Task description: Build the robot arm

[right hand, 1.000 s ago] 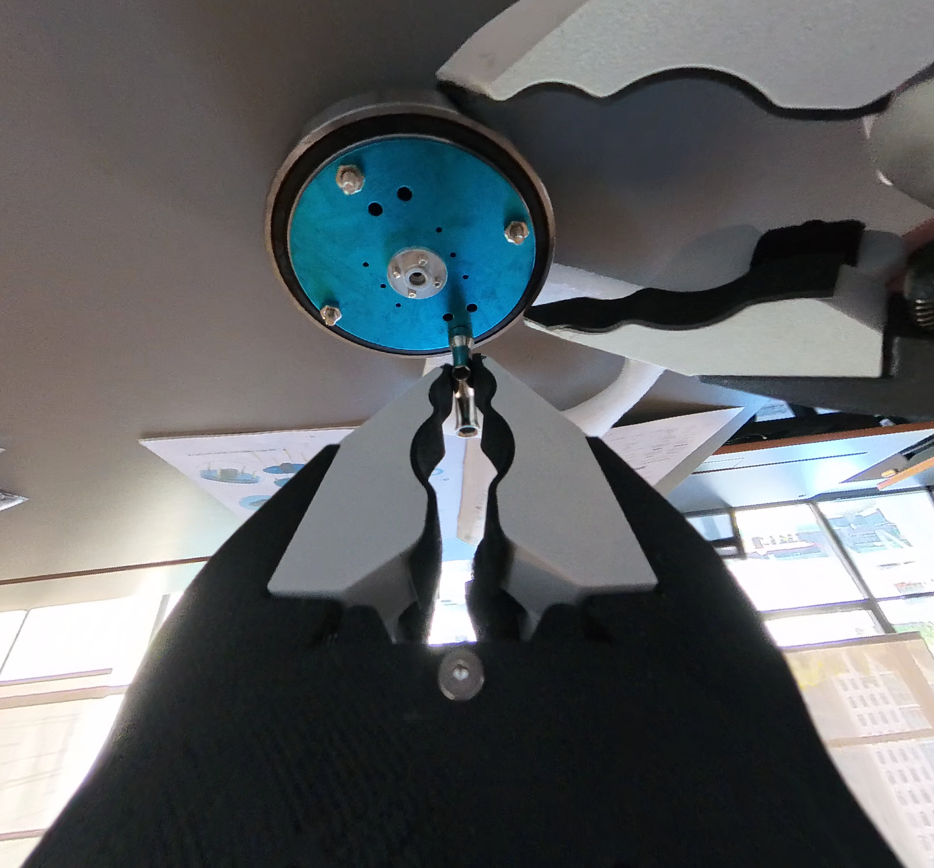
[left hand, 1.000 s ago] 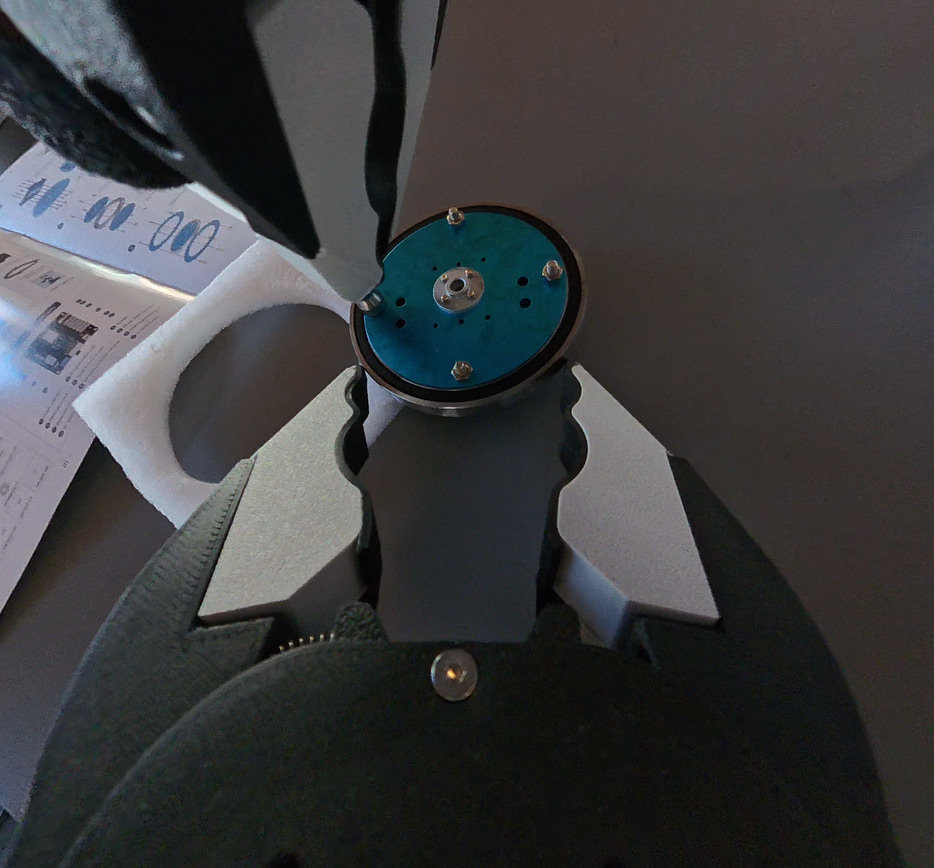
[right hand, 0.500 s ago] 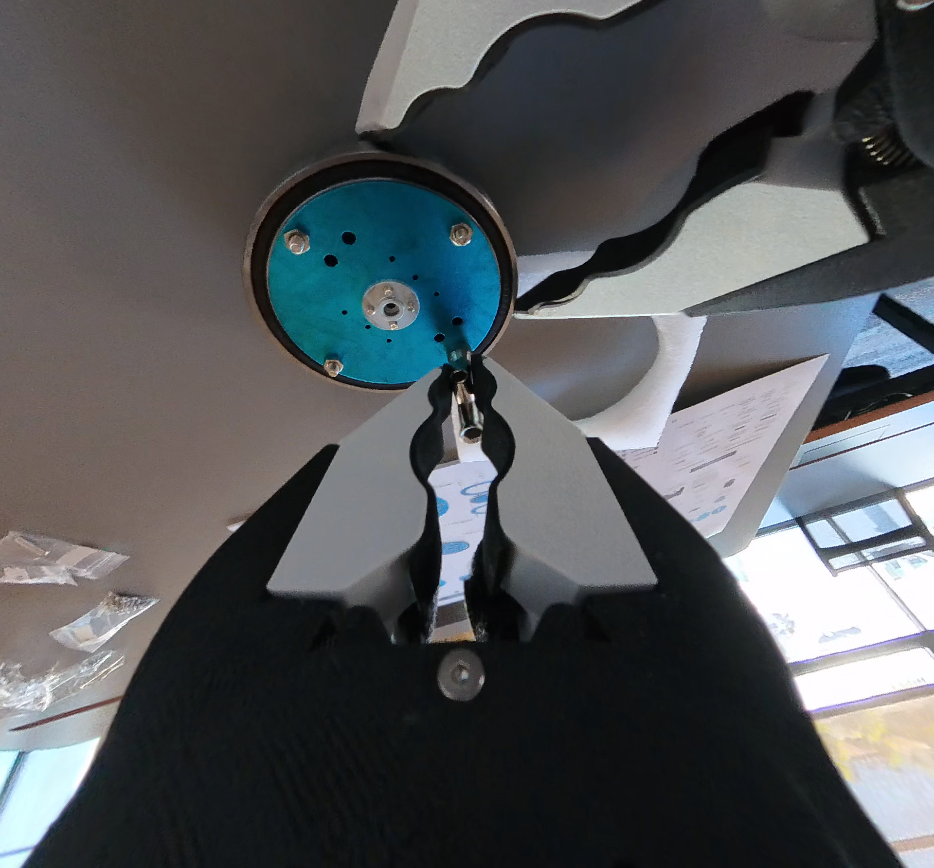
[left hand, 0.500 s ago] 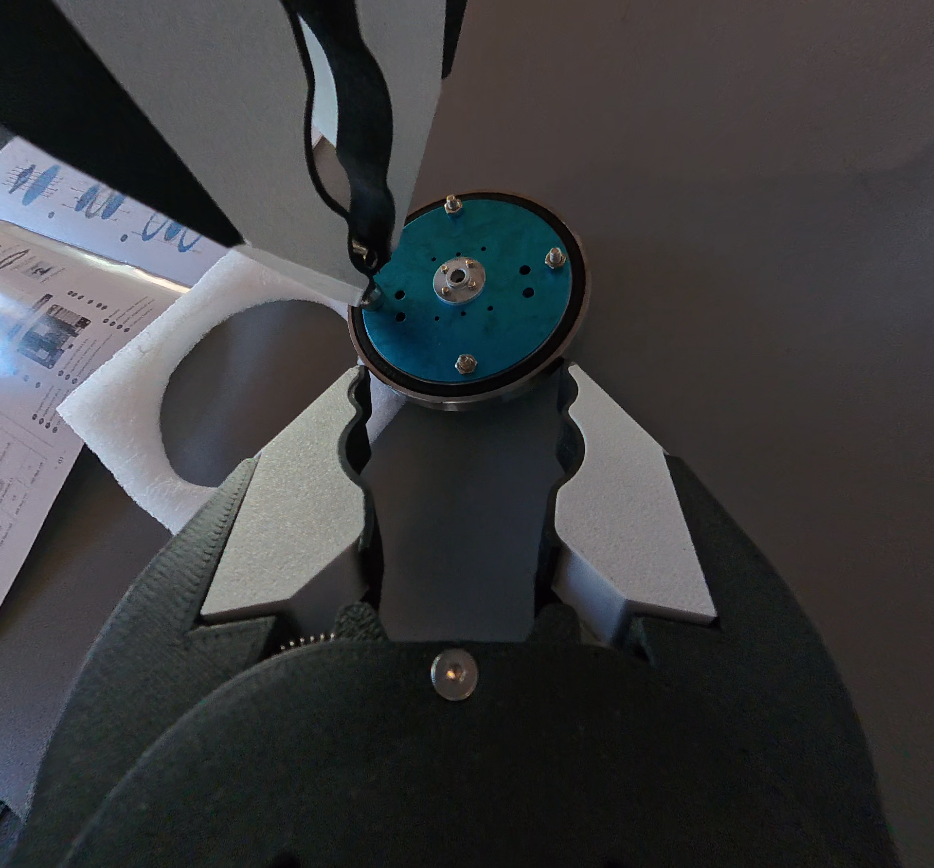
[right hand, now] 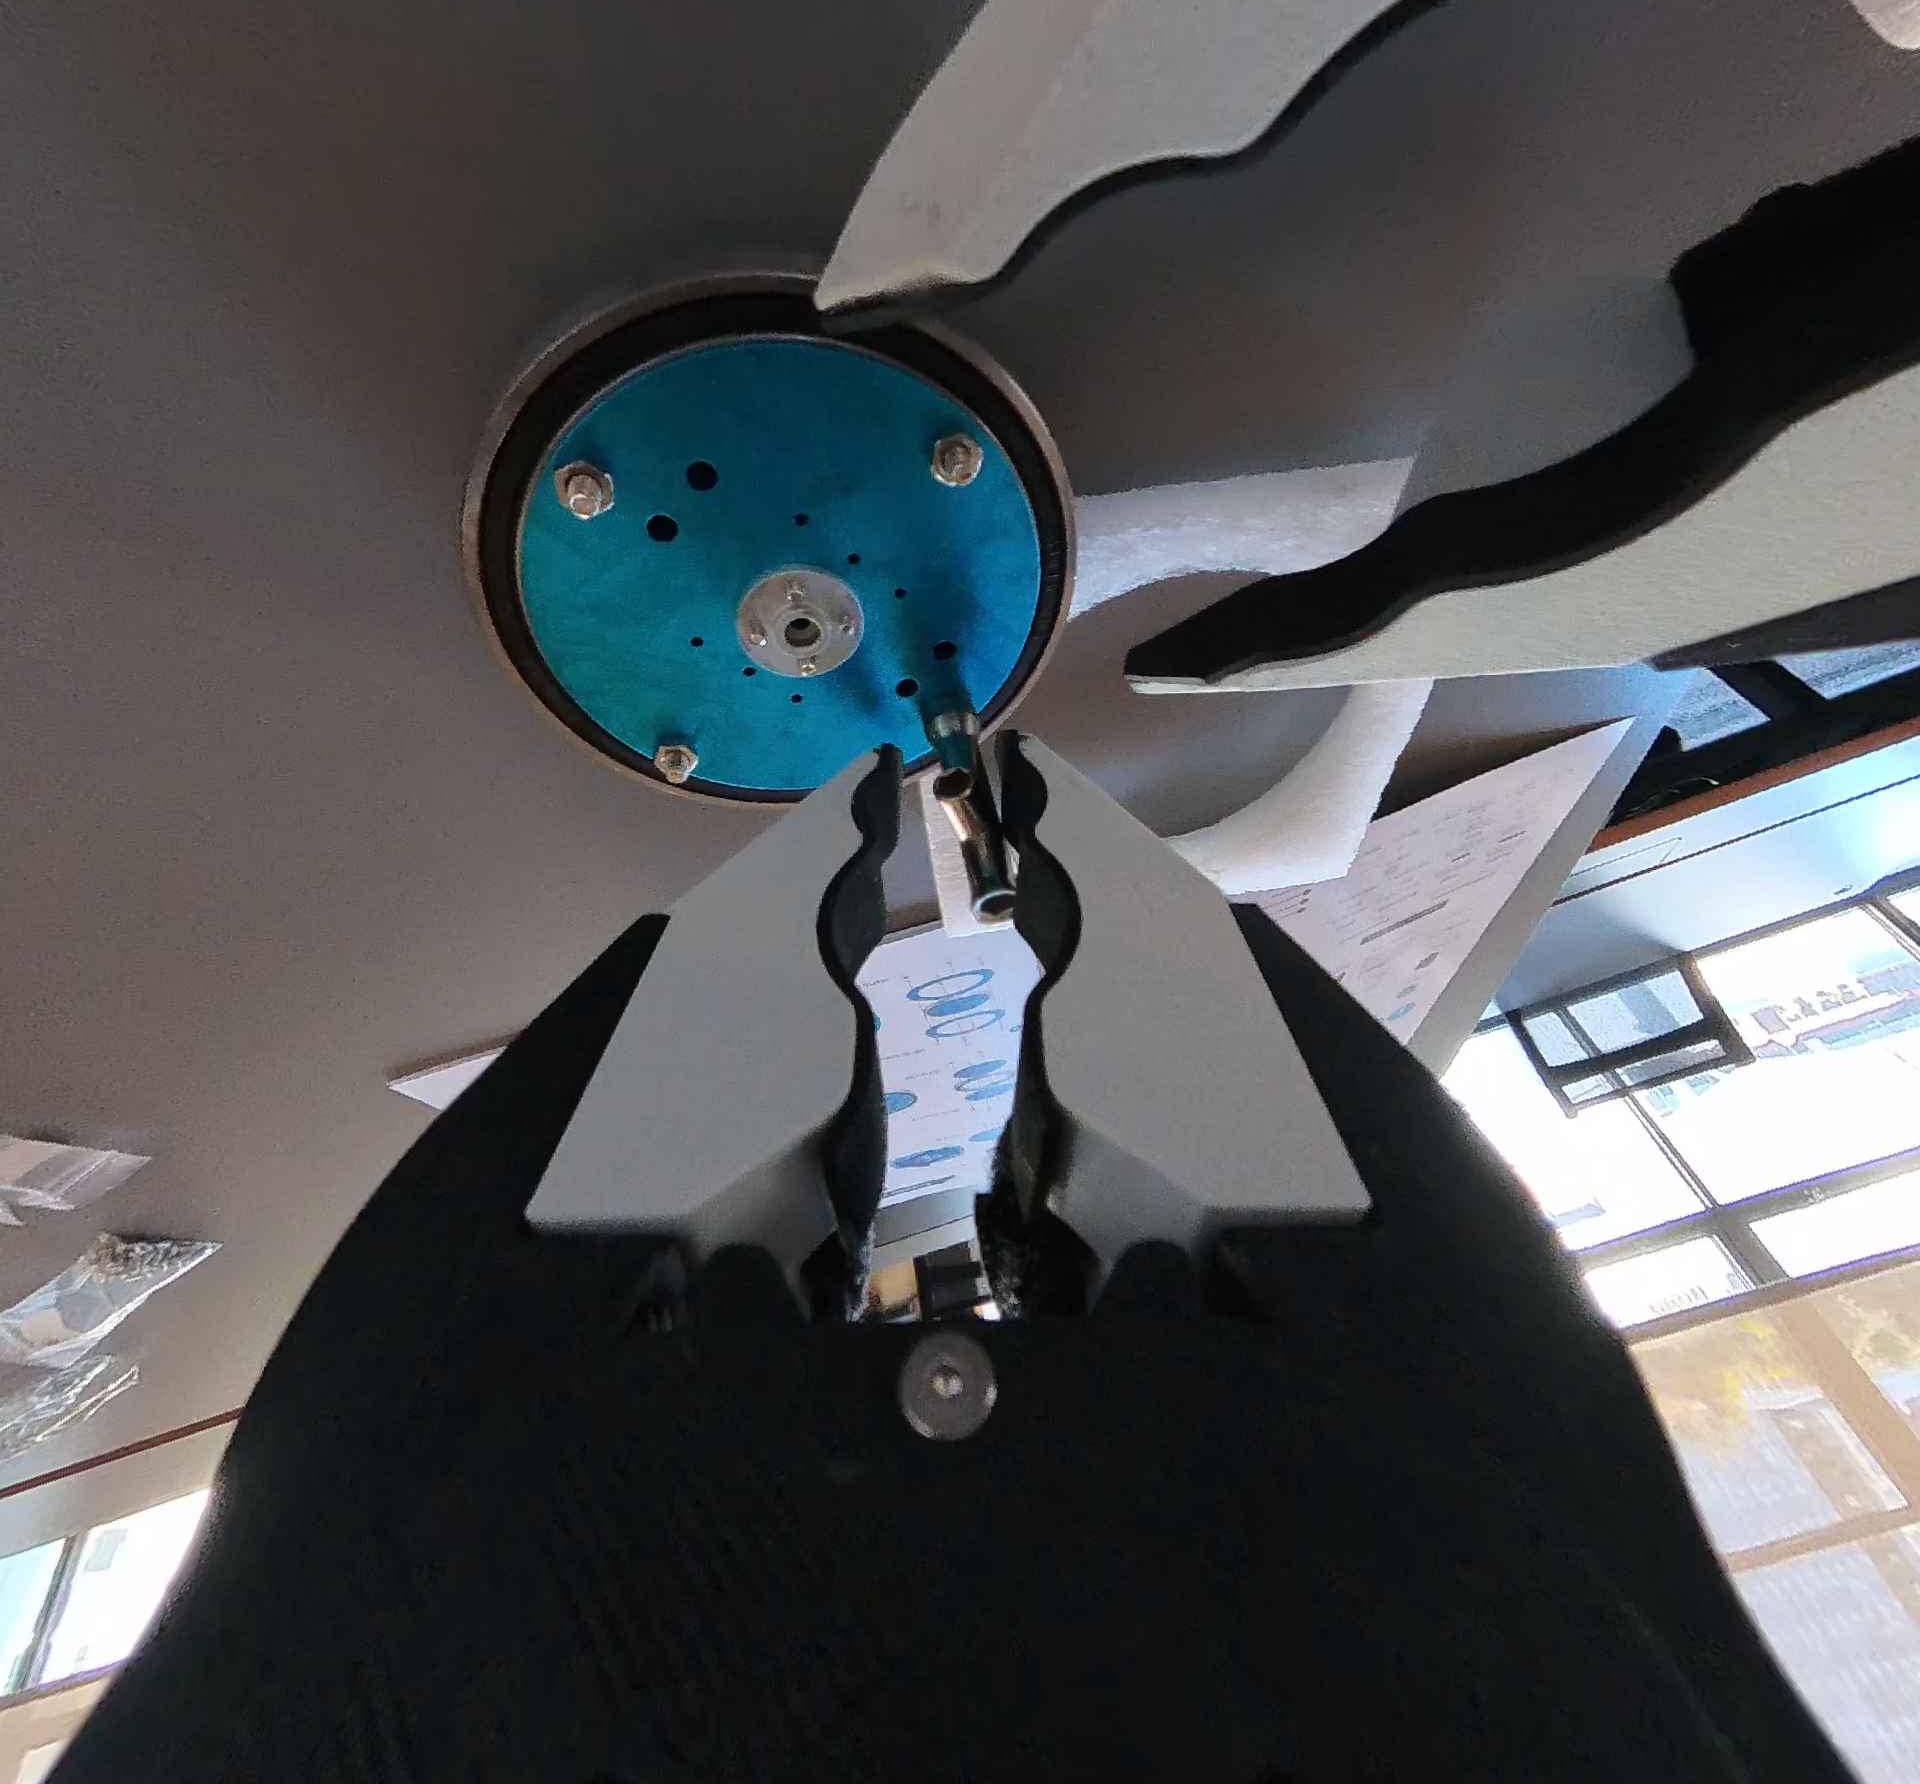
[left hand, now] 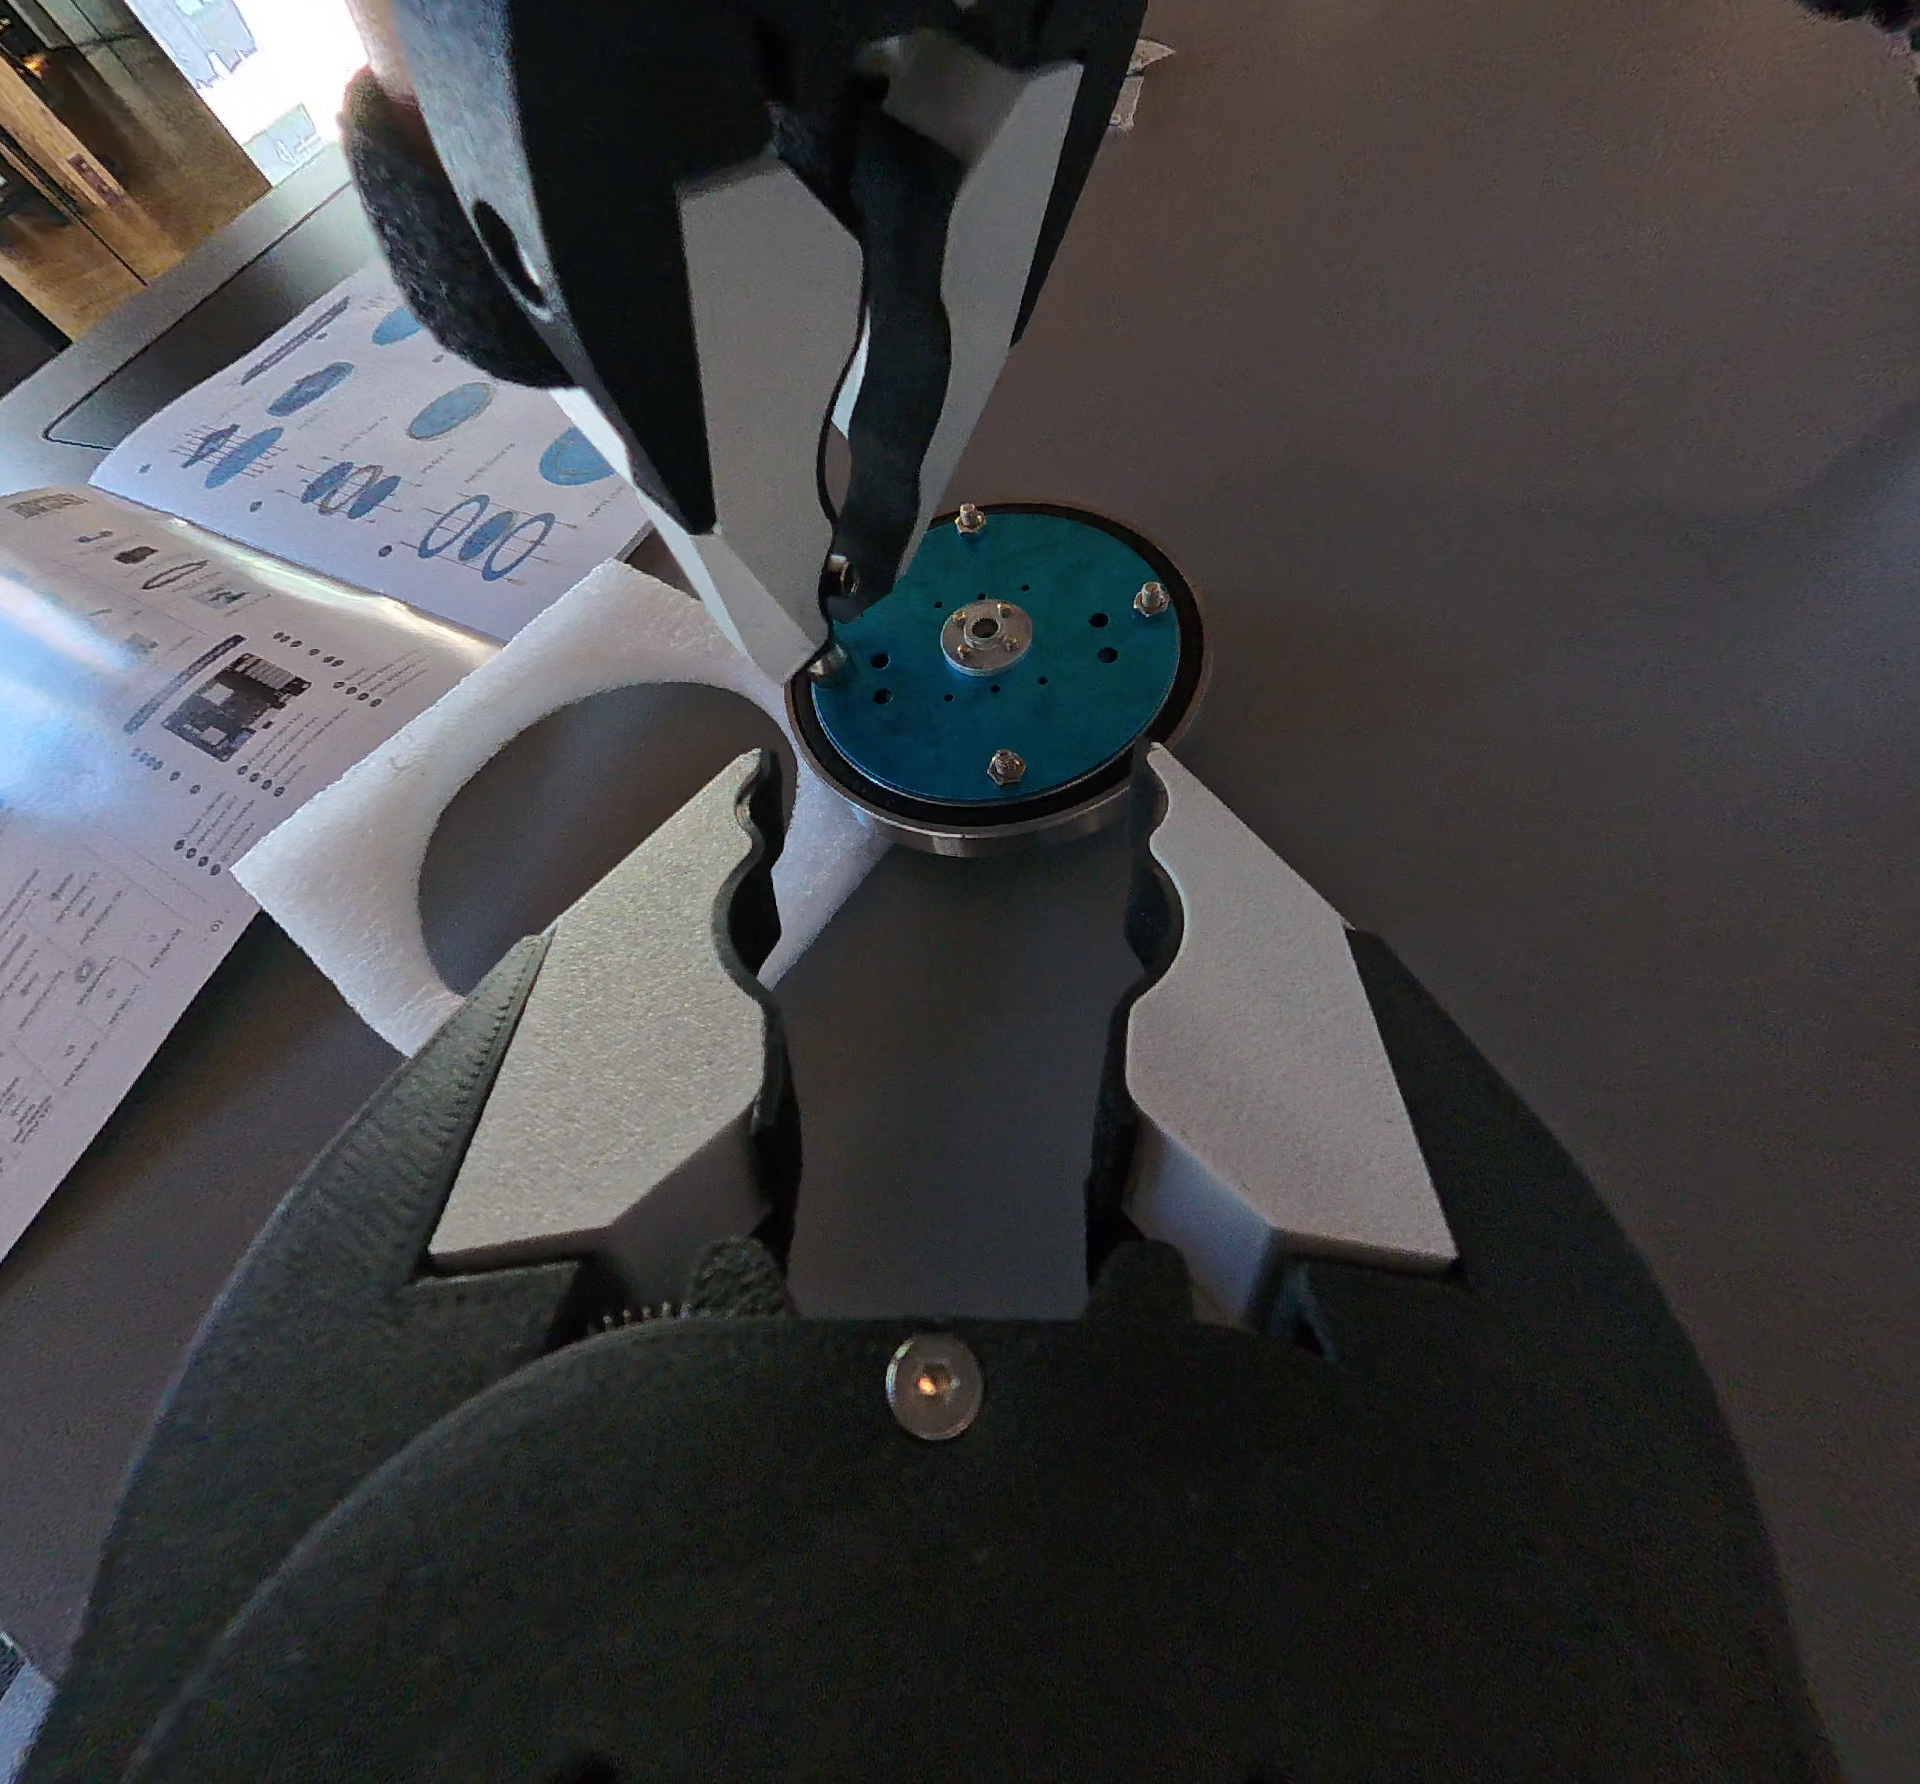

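The left wrist view looked steeply down along its own spread fingers (left hand: 727, 986) from close above the table (left hand: 1507, 591), facing the blue disc (left hand: 997, 685). The right wrist view faced the same disc (right hand: 779, 571) from the opposite side, very close and rolled over, so the table (right hand: 312, 176) filled its top and windows (right hand: 1714, 1111) its bottom. Both shared the disc, the foam (left hand: 343, 861) (right hand: 1226, 529) and the sheets (left hand: 156, 695) (right hand: 1455, 872); each also caught the other gripper.

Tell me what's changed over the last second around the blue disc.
The right gripper has opened slightly: the metal standoff, pinched before, now leans on one pad, its end still at the blue disc. The left gripper stays open at the metal ring; the white foam hasn't moved.
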### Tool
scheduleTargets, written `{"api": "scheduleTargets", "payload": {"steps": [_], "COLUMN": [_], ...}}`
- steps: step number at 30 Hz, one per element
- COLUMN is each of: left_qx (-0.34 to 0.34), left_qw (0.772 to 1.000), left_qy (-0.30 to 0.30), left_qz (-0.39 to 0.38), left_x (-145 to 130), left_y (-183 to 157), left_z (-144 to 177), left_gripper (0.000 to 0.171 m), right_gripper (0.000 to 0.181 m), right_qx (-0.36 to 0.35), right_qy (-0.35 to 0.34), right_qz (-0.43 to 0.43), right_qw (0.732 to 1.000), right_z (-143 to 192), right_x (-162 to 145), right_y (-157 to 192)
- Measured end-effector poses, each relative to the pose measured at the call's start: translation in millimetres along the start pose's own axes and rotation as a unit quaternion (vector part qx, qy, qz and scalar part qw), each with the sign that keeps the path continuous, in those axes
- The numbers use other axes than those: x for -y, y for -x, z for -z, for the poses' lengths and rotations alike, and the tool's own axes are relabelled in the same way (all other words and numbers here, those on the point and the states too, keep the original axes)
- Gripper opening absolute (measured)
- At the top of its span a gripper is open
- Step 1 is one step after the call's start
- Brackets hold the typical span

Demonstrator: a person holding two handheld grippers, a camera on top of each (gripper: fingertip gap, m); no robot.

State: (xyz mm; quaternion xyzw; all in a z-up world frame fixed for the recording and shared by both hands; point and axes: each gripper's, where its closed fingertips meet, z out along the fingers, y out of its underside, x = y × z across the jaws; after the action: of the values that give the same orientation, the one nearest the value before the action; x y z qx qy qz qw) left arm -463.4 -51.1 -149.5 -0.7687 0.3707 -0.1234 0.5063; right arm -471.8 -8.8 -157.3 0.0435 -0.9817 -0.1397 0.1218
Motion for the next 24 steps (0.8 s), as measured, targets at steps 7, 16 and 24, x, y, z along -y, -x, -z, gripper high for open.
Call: {"api": "scheduleTargets", "payload": {"steps": [7, 16, 24], "left_qx": [0.0, -0.028, -0.033], "left_qw": [1.0, 0.999, 0.999], "left_qy": [0.005, 0.02, 0.04], "left_qz": [-0.001, 0.007, 0.004], "left_x": [-1.3, -1.5, -5.8], "left_y": [0.0, -7.6, -10.6], "left_z": [-1.0, -9.4, -14.5], "left_gripper": [0.067, 0.073, 0.07], "right_gripper": [0.026, 0.015, 0.011], "right_qx": [-0.024, 0.001, 0.014], "right_qy": [0.004, -0.015, -0.041], "right_qz": [-0.008, -0.046, -0.107], "right_qw": [1.0, 0.999, 0.993], "right_z": [9.7, 9.7, 9.9], "right_x": [-4.4, -10.5, -10.4], "right_y": [-7.1, -2.9, -2.7]}}
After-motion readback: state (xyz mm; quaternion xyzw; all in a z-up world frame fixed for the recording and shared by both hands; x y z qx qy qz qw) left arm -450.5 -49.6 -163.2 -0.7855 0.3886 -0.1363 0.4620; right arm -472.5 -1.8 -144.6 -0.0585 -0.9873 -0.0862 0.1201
